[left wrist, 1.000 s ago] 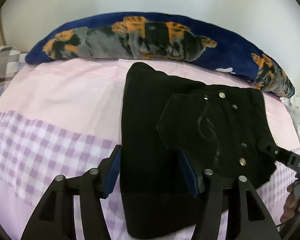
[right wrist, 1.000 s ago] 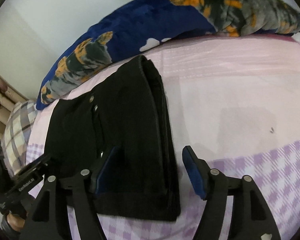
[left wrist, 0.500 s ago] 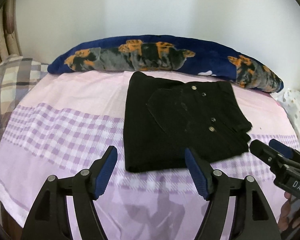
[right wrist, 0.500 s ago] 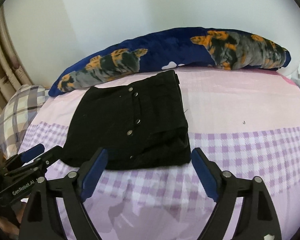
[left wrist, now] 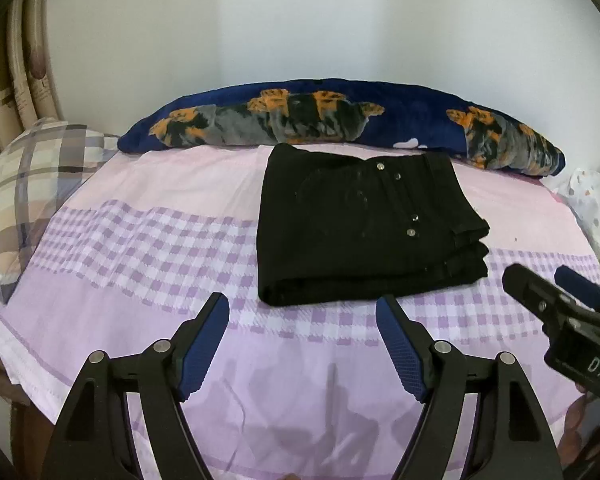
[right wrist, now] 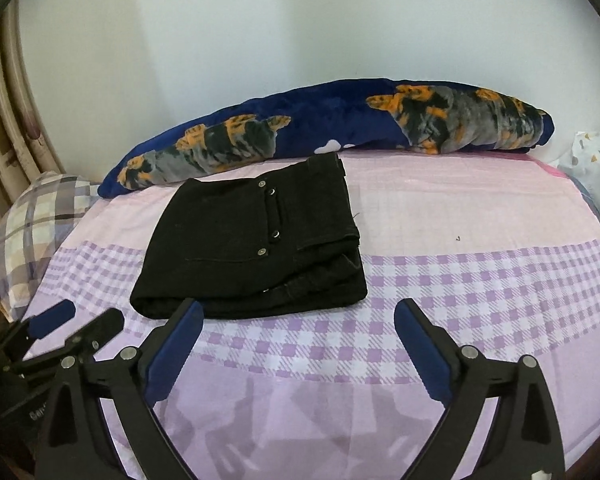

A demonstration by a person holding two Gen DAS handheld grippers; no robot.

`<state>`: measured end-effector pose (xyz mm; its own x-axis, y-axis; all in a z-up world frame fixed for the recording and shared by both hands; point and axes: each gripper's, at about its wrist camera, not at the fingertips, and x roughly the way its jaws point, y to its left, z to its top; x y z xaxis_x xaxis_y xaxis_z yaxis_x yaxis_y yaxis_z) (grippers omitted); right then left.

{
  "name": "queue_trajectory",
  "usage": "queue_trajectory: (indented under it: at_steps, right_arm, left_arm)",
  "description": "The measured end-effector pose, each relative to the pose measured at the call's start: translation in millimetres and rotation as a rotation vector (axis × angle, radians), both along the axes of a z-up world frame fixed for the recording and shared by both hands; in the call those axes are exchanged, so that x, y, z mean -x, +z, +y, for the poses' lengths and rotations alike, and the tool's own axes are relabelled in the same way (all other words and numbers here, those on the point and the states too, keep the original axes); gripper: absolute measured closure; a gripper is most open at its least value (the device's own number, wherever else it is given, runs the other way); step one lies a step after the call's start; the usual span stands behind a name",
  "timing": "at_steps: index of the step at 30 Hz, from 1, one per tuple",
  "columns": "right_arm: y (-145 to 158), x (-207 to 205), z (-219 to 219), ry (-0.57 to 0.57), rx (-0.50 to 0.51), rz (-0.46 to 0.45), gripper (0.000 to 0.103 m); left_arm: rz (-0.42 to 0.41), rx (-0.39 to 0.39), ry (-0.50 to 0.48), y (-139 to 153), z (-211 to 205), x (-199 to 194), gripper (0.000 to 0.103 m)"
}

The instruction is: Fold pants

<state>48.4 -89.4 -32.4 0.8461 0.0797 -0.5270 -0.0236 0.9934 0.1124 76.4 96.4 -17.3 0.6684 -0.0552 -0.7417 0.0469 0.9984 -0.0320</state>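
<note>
1. Two tools were in your hands; your left tool (left wrist: 302, 320) had its jaws opening, with only the bed sheet (left wrist: 140, 240) showing between them.
2. Your right tool (right wrist: 298, 326) was also opening, gripping nothing.
3. The black pants (left wrist: 360, 224) lay folded into a compact stack on the bed, just ahead of both tools and touching neither.
4. Beyond the pants, a blue printed blanket (right wrist: 340, 132) ran along the wall.
5. A plaid pillow (left wrist: 24, 184) sat far left of your left tool.
</note>
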Motion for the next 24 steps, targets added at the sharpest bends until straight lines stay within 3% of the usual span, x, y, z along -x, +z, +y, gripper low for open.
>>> queue_trajectory:
  at_steps: [24]
  right_arm:
    - [-6,-2,9,0.008,0.062,0.023,0.006]
  left_arm:
    - [0.012,-0.011,0.004,-3,-3,9,0.027]
